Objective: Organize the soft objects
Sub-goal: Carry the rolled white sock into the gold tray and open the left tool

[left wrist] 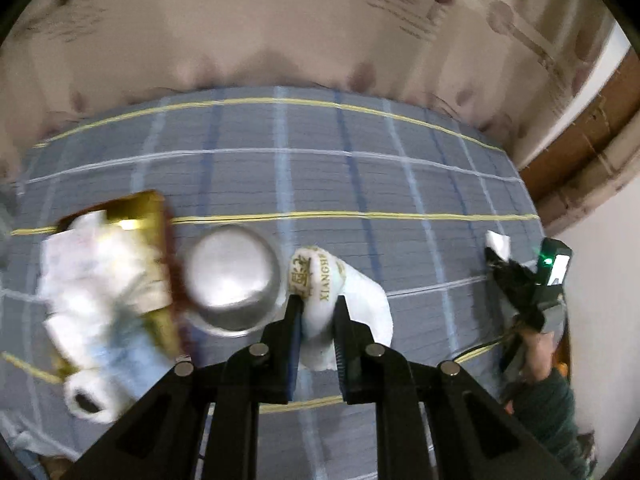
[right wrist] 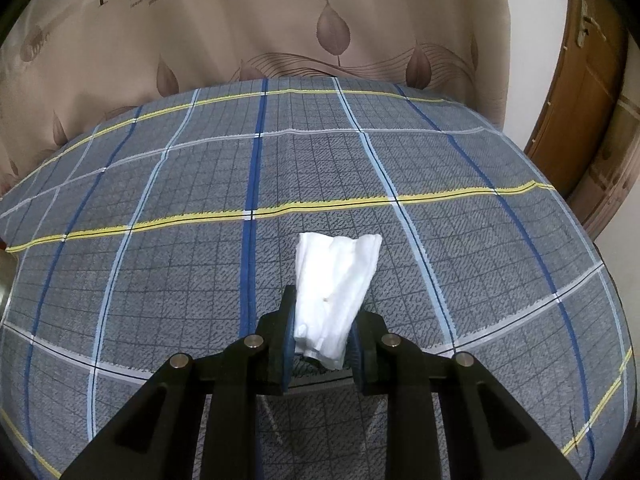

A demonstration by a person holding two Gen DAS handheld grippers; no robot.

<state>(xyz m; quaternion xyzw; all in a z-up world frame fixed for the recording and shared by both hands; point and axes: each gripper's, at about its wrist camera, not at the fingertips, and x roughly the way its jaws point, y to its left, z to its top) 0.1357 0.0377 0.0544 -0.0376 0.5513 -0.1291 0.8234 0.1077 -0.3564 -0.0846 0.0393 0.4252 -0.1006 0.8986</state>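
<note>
Your left gripper (left wrist: 318,312) is matte black plastic: two flat angled fingers (left wrist: 294,320) lined with blue pads, hinged on black link arms by four round silver pins behind the jaws. Your right gripper (right wrist: 322,320) is built the same way. Its black body carries a small green light and a lit screen, and your sleeve (left wrist: 548,404) behind it is dark green.

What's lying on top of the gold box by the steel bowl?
Crumpled white tissue is heaped over the gold box, leaving only its far end and right edge showing. The picture is blurred, and anything under the heap is hidden. The steel bowl sits right of the box.
</note>
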